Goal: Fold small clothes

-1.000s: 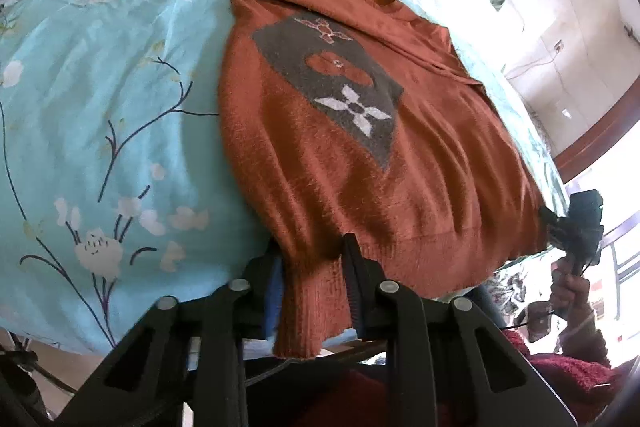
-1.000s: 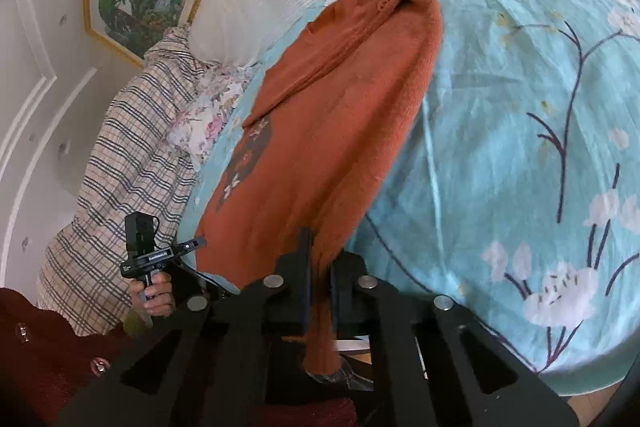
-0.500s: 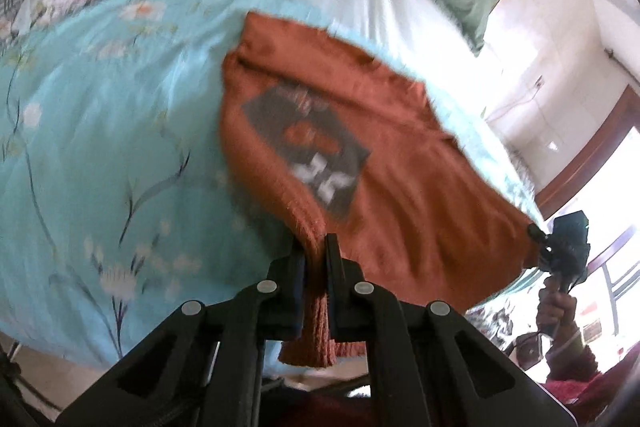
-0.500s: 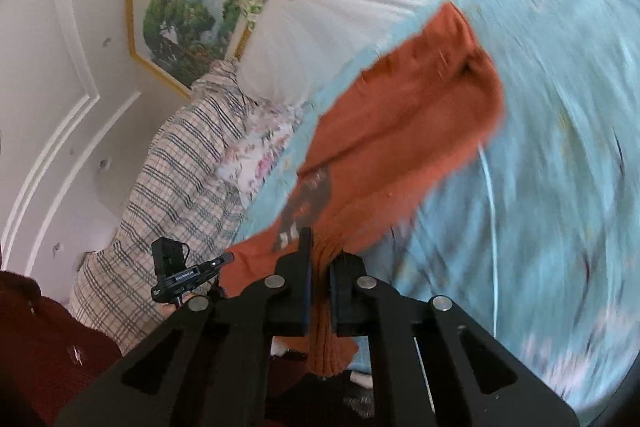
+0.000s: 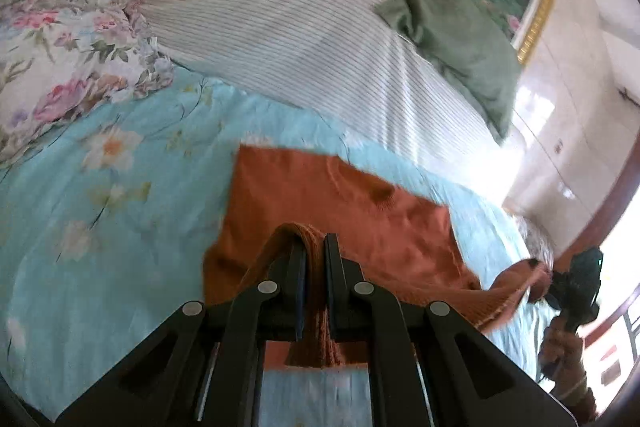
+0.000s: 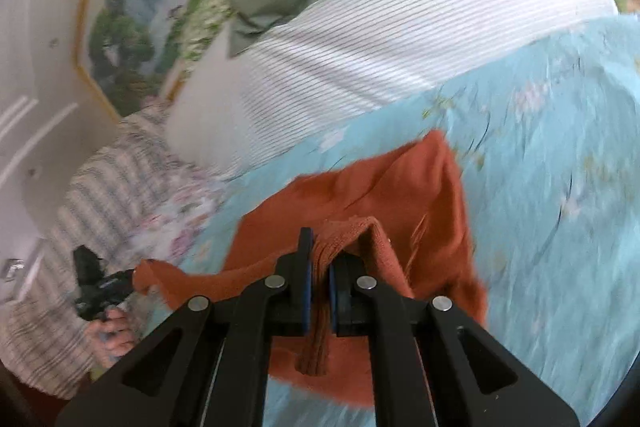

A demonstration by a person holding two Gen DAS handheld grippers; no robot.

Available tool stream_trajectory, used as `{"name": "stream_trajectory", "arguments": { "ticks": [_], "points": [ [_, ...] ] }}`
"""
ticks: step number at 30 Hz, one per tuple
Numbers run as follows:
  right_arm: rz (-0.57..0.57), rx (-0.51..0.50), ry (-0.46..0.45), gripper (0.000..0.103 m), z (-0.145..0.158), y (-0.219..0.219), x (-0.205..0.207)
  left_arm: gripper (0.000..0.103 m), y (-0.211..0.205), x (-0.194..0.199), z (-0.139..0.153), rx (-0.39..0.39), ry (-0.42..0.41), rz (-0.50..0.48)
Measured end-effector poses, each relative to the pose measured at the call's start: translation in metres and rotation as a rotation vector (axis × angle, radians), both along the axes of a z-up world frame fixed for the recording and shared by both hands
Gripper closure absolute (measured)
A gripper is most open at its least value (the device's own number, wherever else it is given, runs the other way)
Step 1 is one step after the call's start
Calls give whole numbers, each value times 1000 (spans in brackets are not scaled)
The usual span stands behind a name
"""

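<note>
A rust-orange knitted sweater (image 5: 344,203) lies on the light blue floral bedspread (image 5: 100,187), its lower half lifted and doubled over toward the collar. My left gripper (image 5: 315,259) is shut on the ribbed hem at one corner. My right gripper (image 6: 318,259) is shut on the hem (image 6: 340,231) at the other corner, above the sweater (image 6: 400,187). The hem hangs stretched between the two grippers. The right gripper shows in the left wrist view (image 5: 568,287), the left gripper in the right wrist view (image 6: 100,283). The grey front pattern is hidden under the fold.
A white striped pillow (image 5: 280,19) and a green pillow (image 5: 452,27) lie at the head of the bed. A floral pillow (image 5: 60,75) and a plaid blanket (image 6: 80,247) lie to one side. A framed landscape painting (image 6: 132,27) hangs on the wall.
Both grippers have lifted the sweater's hem and carried it forward over the body toward the collar. The sweater has gone from lying flat to being folded over, hiding the front pattern.
</note>
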State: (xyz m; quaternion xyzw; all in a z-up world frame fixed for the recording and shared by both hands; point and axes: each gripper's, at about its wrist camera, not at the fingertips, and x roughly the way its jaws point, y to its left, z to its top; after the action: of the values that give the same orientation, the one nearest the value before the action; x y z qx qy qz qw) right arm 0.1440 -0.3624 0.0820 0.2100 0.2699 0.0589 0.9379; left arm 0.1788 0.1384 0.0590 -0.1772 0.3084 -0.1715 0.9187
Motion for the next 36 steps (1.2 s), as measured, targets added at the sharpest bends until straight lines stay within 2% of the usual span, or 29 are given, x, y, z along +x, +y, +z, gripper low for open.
{"name": "stream_trajectory", "arguments": {
  "ticks": [4, 12, 15, 18, 20, 21, 22, 23, 25, 26, 29, 30, 32, 34, 36],
  "points": [
    [-27, 37, 33, 96, -9, -22, 46, 97, -5, 66, -6, -5, 48, 24],
    [-93, -20, 127, 96, -42, -43, 111, 97, -24, 159, -36, 91, 117, 65],
    [-125, -44, 217, 95, -66, -50, 126, 96, -29, 185, -55, 137, 150, 79],
    [-146, -19, 247, 94, -77, -56, 122, 95, -37, 204, -78, 195, 193, 80],
    [-179, -12, 233, 85, -70, -58, 109, 91, -42, 214, -97, 260, 230, 76],
    [-217, -57, 207, 74, -61, -55, 97, 91, -43, 214, -101, 267, 236, 71],
    [-227, -89, 179, 67, -53, -51, 88, 91, -41, 211, -104, 268, 237, 66],
    [-218, -118, 150, 67, -45, -43, 77, 88, -39, 204, -105, 255, 237, 57],
    [-131, -142, 141, 67, -40, -22, 71, 75, -37, 190, -101, 242, 226, 52],
    [-52, -167, 159, 67, -42, -6, 71, 67, -39, 178, -98, 247, 212, 49],
    [132, -260, 230, 67, -58, 38, 77, 60, -62, 139, -91, 267, 162, -51],
    [162, -337, 268, 67, -68, 54, 81, 56, -70, 132, -91, 277, 157, -81],
    [196, -436, 339, 67, -86, 67, 90, 55, -95, 119, -96, 306, 158, -163],
    [186, -474, 369, 69, -93, 64, 98, 55, -116, 118, -104, 342, 176, -215],
    [158, -475, 367, 69, -91, 52, 108, 55, -133, 124, -115, 429, 200, -223]
  ]
}}
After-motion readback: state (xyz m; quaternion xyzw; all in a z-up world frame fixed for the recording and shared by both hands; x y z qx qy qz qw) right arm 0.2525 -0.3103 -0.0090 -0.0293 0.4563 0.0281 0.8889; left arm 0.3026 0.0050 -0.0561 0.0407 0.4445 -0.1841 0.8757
